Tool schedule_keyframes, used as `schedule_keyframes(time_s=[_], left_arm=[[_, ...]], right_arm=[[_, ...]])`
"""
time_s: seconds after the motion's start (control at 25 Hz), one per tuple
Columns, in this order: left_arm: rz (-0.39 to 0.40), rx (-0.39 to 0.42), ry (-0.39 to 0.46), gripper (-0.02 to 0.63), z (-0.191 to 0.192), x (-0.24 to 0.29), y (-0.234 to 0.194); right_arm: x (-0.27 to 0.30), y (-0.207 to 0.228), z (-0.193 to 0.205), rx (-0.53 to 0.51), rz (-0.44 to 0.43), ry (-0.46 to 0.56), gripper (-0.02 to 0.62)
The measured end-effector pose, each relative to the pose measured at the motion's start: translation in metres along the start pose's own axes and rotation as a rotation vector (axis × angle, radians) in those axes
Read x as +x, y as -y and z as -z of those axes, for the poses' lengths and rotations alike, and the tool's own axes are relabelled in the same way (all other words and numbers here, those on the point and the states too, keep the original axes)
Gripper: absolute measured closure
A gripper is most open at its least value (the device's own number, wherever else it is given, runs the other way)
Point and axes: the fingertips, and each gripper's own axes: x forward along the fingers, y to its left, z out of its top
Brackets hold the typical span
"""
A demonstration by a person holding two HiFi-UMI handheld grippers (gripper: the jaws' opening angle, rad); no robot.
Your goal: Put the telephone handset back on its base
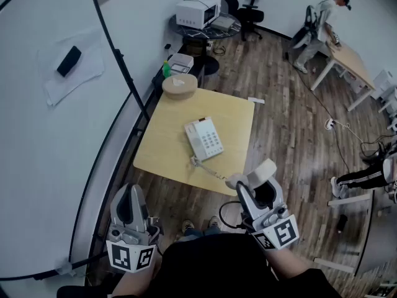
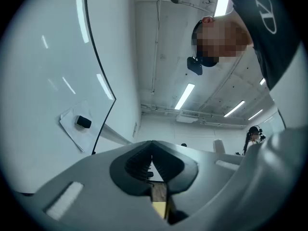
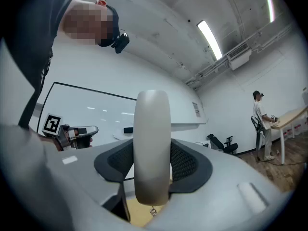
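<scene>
A white telephone base (image 1: pixel 205 138) with a keypad lies on the small wooden table (image 1: pixel 164 144). Its coiled cord (image 1: pixel 208 170) runs off the table's near edge to the white handset (image 1: pixel 255 175). My right gripper (image 1: pixel 260 190) is shut on that handset, held in the air just off the table's near right corner. In the right gripper view the handset (image 3: pixel 152 143) stands upright between the dark pads (image 3: pixel 186 161), which press on both its sides. My left gripper (image 1: pixel 130 197) hangs low at the left, away from the table, shut and empty, its jaws meeting (image 2: pixel 153 165).
A round wooden box (image 1: pixel 180 85) sits at the table's far corner beside a green bottle (image 1: pixel 166 69). A whiteboard wall with an eraser (image 1: pixel 68 61) runs along the left. Farther back are a white appliance (image 1: pixel 197 11), an office chair (image 1: pixel 249 11) and a person (image 1: pixel 317 25) at another table.
</scene>
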Motion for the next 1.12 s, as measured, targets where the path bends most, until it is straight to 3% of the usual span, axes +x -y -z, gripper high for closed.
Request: schedule_keyframes(time_s=[0.2, 0.8, 1.12], left_arm=[[0.007, -0.002, -0.002, 0.606, -0.004, -0.001, 0.000], [-0.004, -0.013, -0.012, 0.606, 0.006, -0.006, -0.007], [0.002, -0.017, -0.005, 0.606, 0.004, -0.006, -0.032]], right_arm=[[-0.001, 0.001, -0.002, 0.042, 0.009, 0.007, 0.370], [0.005, -0.003, 0.003, 0.017, 0.007, -0.016, 0.370], [0.032, -0.010, 0.000, -0.014, 0.020, -0.012, 0.371]])
